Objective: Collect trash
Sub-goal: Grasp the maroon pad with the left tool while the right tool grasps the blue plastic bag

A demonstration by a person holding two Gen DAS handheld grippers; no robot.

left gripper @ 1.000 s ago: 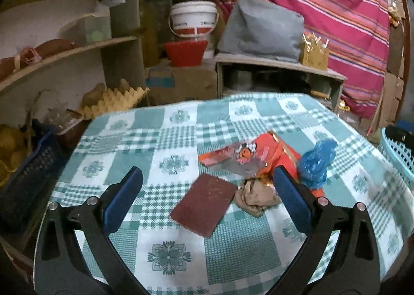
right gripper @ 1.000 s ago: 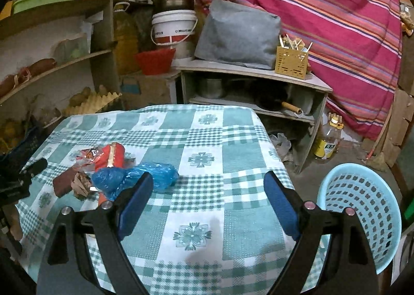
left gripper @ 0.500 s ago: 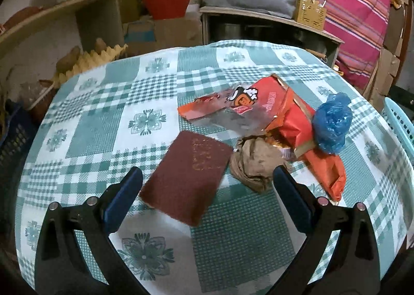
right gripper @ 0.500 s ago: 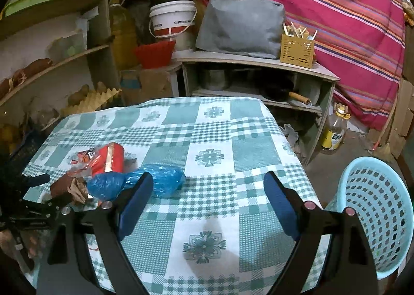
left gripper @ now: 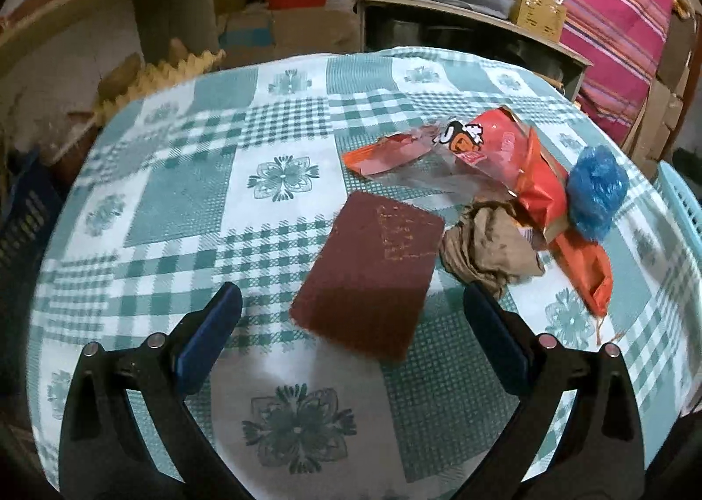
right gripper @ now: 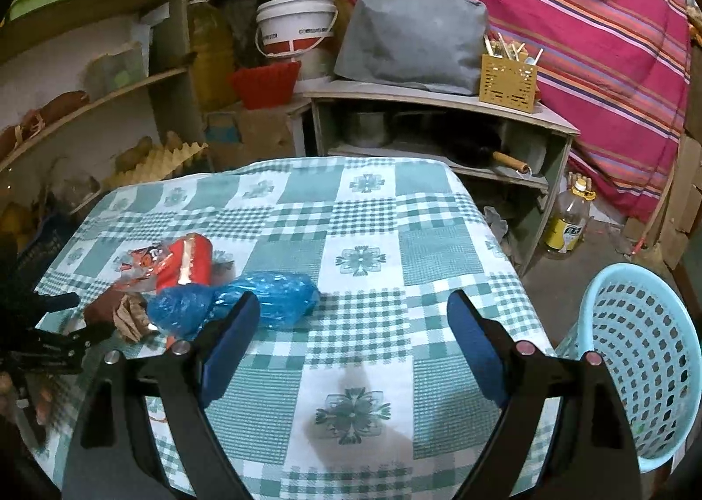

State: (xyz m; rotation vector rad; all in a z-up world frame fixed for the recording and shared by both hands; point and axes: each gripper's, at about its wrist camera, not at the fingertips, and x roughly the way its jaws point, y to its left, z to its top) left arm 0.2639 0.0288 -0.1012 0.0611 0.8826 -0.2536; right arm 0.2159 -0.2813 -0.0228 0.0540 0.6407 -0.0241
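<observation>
A worktop [left gripper: 184, 201] covered in a green checked cloth is seen from two hand-held tools. The left tool [left gripper: 351, 342] is held wide open and empty, low over a flat dark red pad [left gripper: 373, 276] lying between its fingers. Just beside the pad lie a crumpled brown paper [left gripper: 491, 250], an orange wrapper [left gripper: 517, 157] and a blue plastic bag [left gripper: 594, 197]. The right tool [right gripper: 351, 346] is likewise wide open and empty, over bare cloth. A pale blue basket [right gripper: 649, 368] stands on the floor beside the worktop. The first pickup appears to be in hand; next, the left tool would need lowering and closing on the pad's edges.
</observation>
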